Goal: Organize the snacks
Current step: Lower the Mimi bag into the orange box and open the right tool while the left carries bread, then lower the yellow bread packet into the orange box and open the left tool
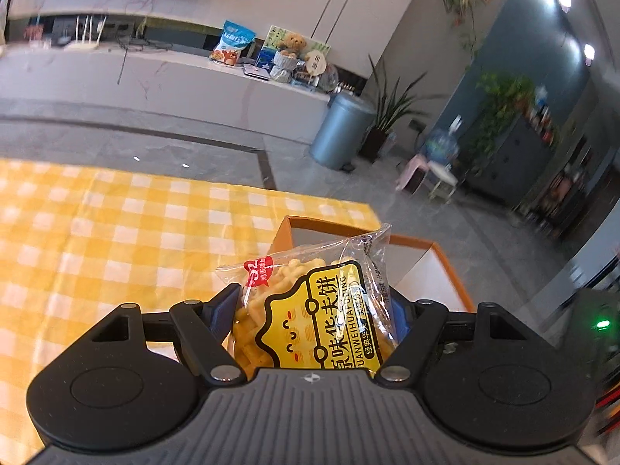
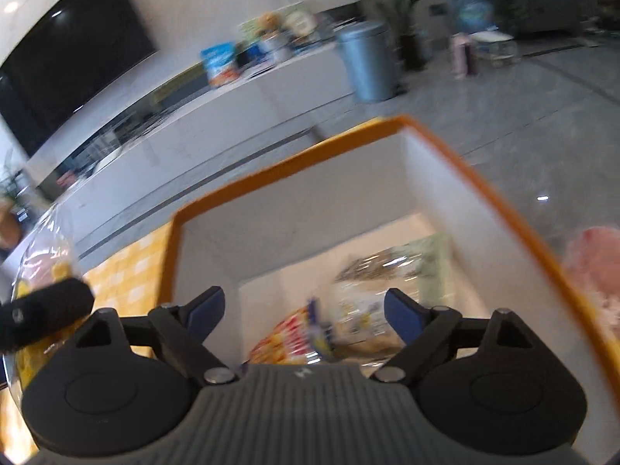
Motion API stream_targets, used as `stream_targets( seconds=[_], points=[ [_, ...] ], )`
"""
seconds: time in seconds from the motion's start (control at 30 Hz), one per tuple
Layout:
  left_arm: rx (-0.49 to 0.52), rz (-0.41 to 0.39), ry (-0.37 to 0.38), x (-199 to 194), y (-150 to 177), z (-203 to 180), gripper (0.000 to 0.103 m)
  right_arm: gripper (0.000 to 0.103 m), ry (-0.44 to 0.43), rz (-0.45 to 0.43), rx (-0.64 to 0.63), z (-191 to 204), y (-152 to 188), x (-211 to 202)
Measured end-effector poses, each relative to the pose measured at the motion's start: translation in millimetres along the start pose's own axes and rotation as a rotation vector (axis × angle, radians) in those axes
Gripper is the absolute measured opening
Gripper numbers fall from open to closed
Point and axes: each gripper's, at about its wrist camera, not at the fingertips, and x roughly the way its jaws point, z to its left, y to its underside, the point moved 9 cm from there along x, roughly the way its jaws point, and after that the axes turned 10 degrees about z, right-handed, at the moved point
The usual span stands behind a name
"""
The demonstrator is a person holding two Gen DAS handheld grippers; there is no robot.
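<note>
- L gripper (image 1: 314, 306) clamps yellow waffle-snack pack (image 1: 310, 310), held up just short of orange-rimmed box (image 1: 434, 248).
- R gripper (image 2: 304, 310) spread wide, nothing held, above box (image 2: 294, 162) interior w/ snack packs (image 2: 348, 317) on its floor.

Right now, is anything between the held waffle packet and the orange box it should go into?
Nothing visible. The left gripper holds the packet just short of the box, whose top is open. Packets already lie at the bottom, and the open right gripper sits above the opening.
</note>
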Motion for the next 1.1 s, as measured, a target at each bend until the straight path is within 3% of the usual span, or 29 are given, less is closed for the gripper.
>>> stream_targets(
  seconds=[0.13, 0.3, 0.43, 0.57, 0.67, 0.77, 1.1],
  points=[
    [0.083, 0.033, -0.084, 5.6, -3.7, -21.0, 0.086, 0.087, 0.032, -0.039, 0.039, -17.9, -3.1, -17.1],
    [0.163, 0.048, -0.136, 13.1, -7.5, -47.7, 0.086, 0.089, 0.056, -0.076, 0.065, -36.8, -8.6, -34.8],
    [0.201, 0.11, -0.156, 30.5, -9.1, -63.6, 0.086, 0.089, 0.042, -0.058, 0.124, -52.8, -8.8, -37.8],
    [0.177, 0.15, -0.141, 49.2, -15.0, -66.7, 0.085, 0.081, -0.005, -0.079, 0.204, -63.8, -10.9, -45.8],
    [0.179, 0.168, -0.166, 66.3, -19.6, -65.1, 0.085, 0.086, -0.05, -0.089, 0.215, -64.1, -11.6, -48.9],
    [0.171, 0.192, -0.208, 85.7, -21.3, -60.5, 0.086, 0.086, -0.04, -0.101, 0.204, -63.0, -12.5, -51.2],
    [0.159, 0.227, -0.221, 114.3, -20.5, -58.2, 0.086, 0.087, -0.017, -0.079, 0.158, -54.3, -9.2, -41.1]
  ],
)
